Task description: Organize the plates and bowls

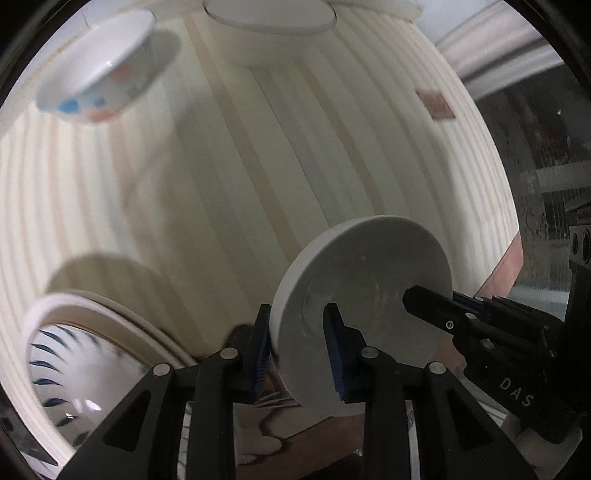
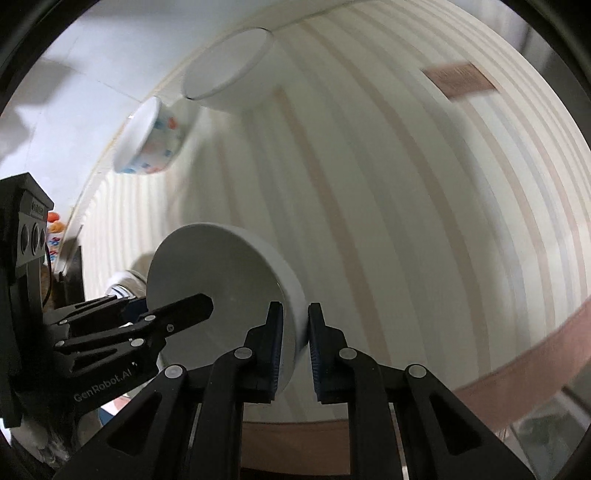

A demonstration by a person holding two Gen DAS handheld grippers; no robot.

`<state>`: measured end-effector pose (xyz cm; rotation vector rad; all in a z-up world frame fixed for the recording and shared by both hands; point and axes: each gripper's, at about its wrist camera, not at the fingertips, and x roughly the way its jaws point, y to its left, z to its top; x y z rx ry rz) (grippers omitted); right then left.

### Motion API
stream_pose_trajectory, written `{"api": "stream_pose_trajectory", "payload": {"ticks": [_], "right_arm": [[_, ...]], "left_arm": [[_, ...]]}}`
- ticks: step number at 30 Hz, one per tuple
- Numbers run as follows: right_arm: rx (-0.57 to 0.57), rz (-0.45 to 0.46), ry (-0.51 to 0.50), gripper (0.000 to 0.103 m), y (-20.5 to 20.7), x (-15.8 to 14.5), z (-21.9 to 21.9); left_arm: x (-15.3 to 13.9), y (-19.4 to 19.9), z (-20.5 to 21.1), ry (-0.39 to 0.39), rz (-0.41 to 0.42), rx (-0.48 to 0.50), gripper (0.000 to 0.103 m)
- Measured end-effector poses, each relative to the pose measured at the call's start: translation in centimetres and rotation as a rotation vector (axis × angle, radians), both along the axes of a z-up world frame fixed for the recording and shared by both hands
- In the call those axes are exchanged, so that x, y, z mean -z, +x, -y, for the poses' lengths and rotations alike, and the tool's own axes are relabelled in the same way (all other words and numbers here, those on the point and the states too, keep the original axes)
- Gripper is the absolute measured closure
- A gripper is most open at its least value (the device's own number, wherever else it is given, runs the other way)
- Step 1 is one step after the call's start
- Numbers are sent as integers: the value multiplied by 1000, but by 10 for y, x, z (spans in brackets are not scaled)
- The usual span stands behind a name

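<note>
The striped tablecloth (image 1: 229, 177) fills both views, pale cream with tan bands, and most of the crockery on it looks unsorted, so I judge the job to be at an early or middle stage. Largest of the dishes in sight is the blue-patterned plate (image 1: 66, 369) with a tan rim, lying at about 8 o'clock in the left wrist view, flat on the cloth and apart from the rest. Next is a plain white bowl (image 1: 269, 18) at 12 o'clock, sitting by itself near the far edge; its neighbour, the spotted bowl (image 1: 99, 70) with blue and red dots, stands at 10 o'clock, close to it but not nested in it. The piece in hand is the white bowl (image 1: 362, 291), tipped on its side at about 5 o'clock in the left view and 7 o'clock in the right, lifted clear of the cloth. The left gripper (image 1: 297, 347) is clamped on one part of its rim, wall between the blue pads; the right gripper (image 2: 295, 343) is pinched on the opposite part of the rim. What seems left: set this bowl down, probably with the other bowls, and gather the remaining pieces. No finished stack shows anywhere in view.
</note>
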<state>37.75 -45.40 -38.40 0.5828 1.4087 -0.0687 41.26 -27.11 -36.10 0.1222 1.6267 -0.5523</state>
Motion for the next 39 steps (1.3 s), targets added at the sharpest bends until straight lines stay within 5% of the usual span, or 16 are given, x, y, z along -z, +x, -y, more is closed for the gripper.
{"api": "stream_pose_trajectory", "payload": {"ticks": [8, 12, 14, 16, 19, 23, 28, 36, 39], "right_arm": [[58, -23, 33, 88, -19, 12, 10], [80, 33, 24, 87, -20, -28, 18], [73, 83, 20, 79, -17, -59, 20], [49, 130, 41, 60, -1, -80, 16], [-15, 185, 93, 59, 36, -95, 3], [-106, 205, 152, 59, 115, -88, -24], [-190, 176, 181, 59, 214, -60, -57], [-274, 58, 127, 61, 281, -12, -81], [-301, 31, 116, 78, 288, 2, -83]], "left_arm": [[-2, -3, -5, 13, 5, 13, 78], [-45, -2, -25, -19, 79, -4, 77], [-74, 6, -42, -41, 142, -48, 74], [-98, 23, -66, -59, 189, -132, 67], [-111, 60, -99, -54, 224, -265, 67], [-101, 116, -138, -19, 201, -445, 67], [-74, 175, -162, -1, 134, -561, 67], [-21, 219, -151, 50, 46, -558, 67], [-7, 225, -143, 59, 41, -531, 76]]}}
